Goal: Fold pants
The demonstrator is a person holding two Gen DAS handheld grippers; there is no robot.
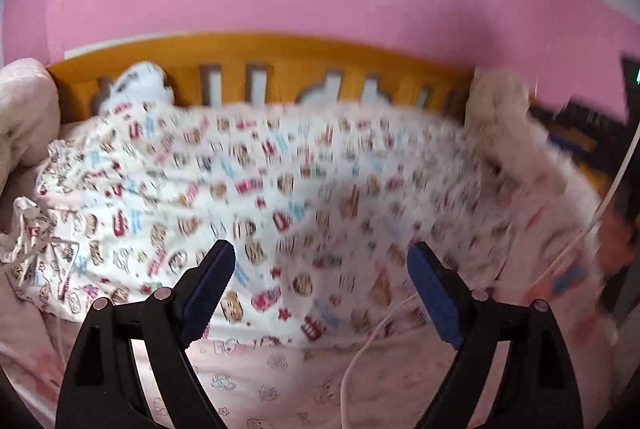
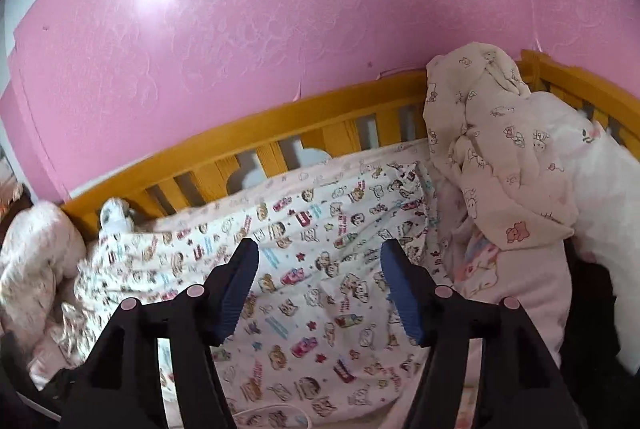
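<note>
Both my grippers, left gripper [image 1: 320, 289] and right gripper [image 2: 318, 289], released above pants [image 2: 312, 293]; white cable [image 1: 360, 361] beside hem could snag my next grab.

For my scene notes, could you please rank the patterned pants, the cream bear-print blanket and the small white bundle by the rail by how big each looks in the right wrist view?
1. Patterned pants, largest, though nearest the camera.
2. Cream bear-print blanket.
3. Small white bundle by the wooden rail, smallest, and farther off.
</note>
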